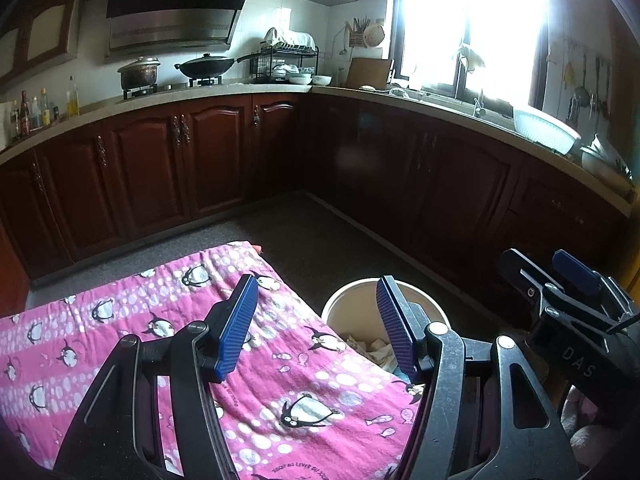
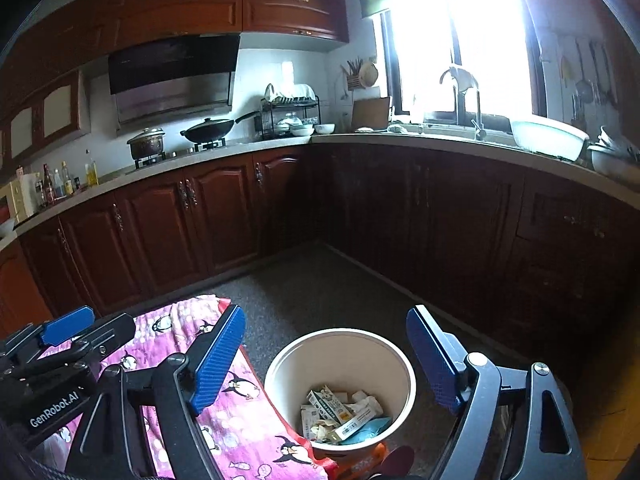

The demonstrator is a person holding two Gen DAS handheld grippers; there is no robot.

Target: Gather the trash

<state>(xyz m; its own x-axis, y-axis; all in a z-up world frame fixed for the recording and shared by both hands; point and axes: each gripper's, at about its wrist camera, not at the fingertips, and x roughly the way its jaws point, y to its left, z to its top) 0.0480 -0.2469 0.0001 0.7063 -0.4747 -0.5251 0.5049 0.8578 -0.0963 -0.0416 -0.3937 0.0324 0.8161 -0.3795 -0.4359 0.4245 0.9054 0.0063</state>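
Note:
A cream trash bucket (image 2: pixel 280 364) stands on the floor beside a low surface draped in a pink penguin cloth (image 2: pixel 236 420). It holds crumpled paper, small cartons and wrappers (image 2: pixel 340 416). My right gripper (image 2: pixel 324 360) is open and empty above the bucket. My left gripper (image 1: pixel 316 324) is open and empty above the cloth's (image 1: pixel 120 320) right edge, with the bucket (image 1: pixel 344 304) just right of it. The right gripper also shows in the left wrist view (image 1: pixel 560 276), and the left gripper in the right wrist view (image 2: pixel 68 332).
Dark wooden kitchen cabinets (image 2: pixel 160 220) run along the back and right under a light counter (image 2: pixel 400 140) with pots, bottles, a dish rack and a white basin (image 2: pixel 548 136). Grey floor (image 2: pixel 312 288) lies between them and the bucket. An orange object (image 2: pixel 360 460) lies at the bucket's base.

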